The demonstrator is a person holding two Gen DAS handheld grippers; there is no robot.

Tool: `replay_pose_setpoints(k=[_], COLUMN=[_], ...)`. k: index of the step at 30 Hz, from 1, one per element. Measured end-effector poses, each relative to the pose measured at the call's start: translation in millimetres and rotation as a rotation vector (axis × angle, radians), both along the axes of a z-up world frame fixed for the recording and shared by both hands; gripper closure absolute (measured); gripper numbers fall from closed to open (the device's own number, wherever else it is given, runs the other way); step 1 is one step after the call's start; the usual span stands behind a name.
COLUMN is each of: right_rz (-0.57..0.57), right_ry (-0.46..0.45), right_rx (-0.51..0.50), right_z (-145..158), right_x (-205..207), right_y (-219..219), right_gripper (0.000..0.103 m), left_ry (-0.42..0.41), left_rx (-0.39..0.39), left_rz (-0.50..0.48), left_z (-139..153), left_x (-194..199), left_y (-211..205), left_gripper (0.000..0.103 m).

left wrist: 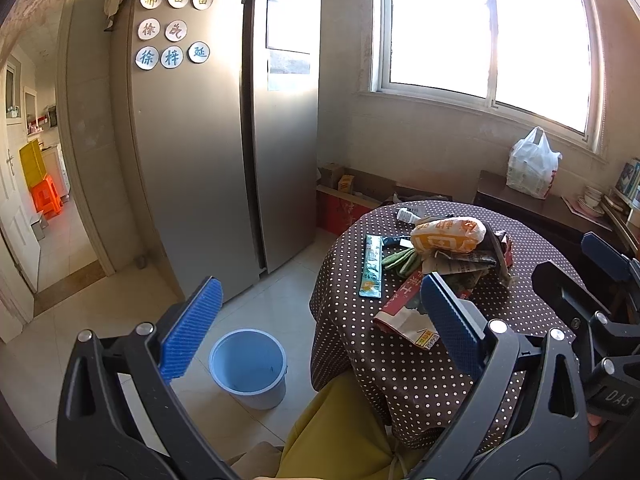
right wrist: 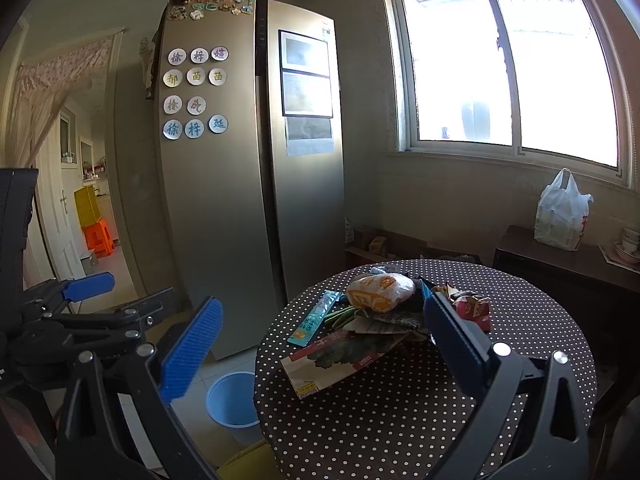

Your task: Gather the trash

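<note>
A heap of trash lies on a round table with a brown polka-dot cloth (left wrist: 420, 380) (right wrist: 400, 420): an orange-and-white wrapper (left wrist: 448, 234) (right wrist: 380, 292), a teal sachet (left wrist: 372, 266) (right wrist: 316, 318), green bean pods (left wrist: 402, 260) (right wrist: 340, 316), a red-and-white paper packet (left wrist: 404, 316) (right wrist: 332, 360) and crumpled wrappers (left wrist: 476, 264) (right wrist: 472, 306). A light blue bucket (left wrist: 249, 368) (right wrist: 232, 400) stands on the floor left of the table. My left gripper (left wrist: 320, 328) is open and empty, above the table's near left edge. My right gripper (right wrist: 320, 344) is open and empty, short of the heap.
A tall steel fridge (left wrist: 208, 152) (right wrist: 248, 200) stands behind the bucket. A doorway (left wrist: 36, 184) opens at the left. A dark side cabinet (left wrist: 540, 208) (right wrist: 560, 268) with a white plastic bag (left wrist: 532, 164) (right wrist: 564, 214) stands under the window. Cardboard boxes (left wrist: 348, 192) sit by the wall.
</note>
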State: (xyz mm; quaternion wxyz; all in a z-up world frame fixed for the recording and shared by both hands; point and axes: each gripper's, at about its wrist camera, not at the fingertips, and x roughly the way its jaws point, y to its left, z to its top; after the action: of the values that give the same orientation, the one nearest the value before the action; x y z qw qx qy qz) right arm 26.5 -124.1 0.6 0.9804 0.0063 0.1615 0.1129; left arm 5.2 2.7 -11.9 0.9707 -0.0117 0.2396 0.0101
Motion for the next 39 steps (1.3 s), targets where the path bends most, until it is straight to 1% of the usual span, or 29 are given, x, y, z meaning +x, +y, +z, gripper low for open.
replay_pose_setpoints(k=[6,14,16,19,22,26,33,39], right_rz=[-0.009,-0.047,-0.055,-0.054,-0.051,-0.075,-0.092,-0.156], right_ry=[0.015,0.081,0.101,0.135,0.166,0.204,0.266,0.345], right_rx=[0.001,0.017,0.023,0.046,0.068,0.084,0.142,0.178], right_z=[-3.3,-17.8,-22.2,-27.8,-33.2,-39.9,-47.0,-59.5], right_x=[4.9,28.1,37.2,53.6,72.5,99.9,143.7,182.5], right_y=[-1.9,-11.9,-14.3,-17.4,-18.9,-18.7,-16.5,-19.2], right_gripper=[0.004,0.004,0.004,0.004,0.004,0.004,0.004,0.004], left_ry=[0.027,0.066,0.067,0.073,0.099,0.134,0.179,0.204], left_rx=[-0.001,-0.005,0.006,0.021,0.001,-0.015,-0.011,-0.014], left_rz=[-0.005,-0.059,-0.061,-0.064,-0.074,-0.078,-0.067,-0.072], left_z=[-4.3,-13.9,-17.2,-22.0,-26.7,-32.6,-43.8,-53.4], left_x=[8.3,25.8,31.3,42.3,58.6,84.1,128.0,157.6], left_y=[-0.3,-6.1,-8.8,-11.4,-8.9,-2.6,7.8,17.0], left_gripper=[0.006,0.006,0.006,0.006,0.006,0.006,0.006,0.006])
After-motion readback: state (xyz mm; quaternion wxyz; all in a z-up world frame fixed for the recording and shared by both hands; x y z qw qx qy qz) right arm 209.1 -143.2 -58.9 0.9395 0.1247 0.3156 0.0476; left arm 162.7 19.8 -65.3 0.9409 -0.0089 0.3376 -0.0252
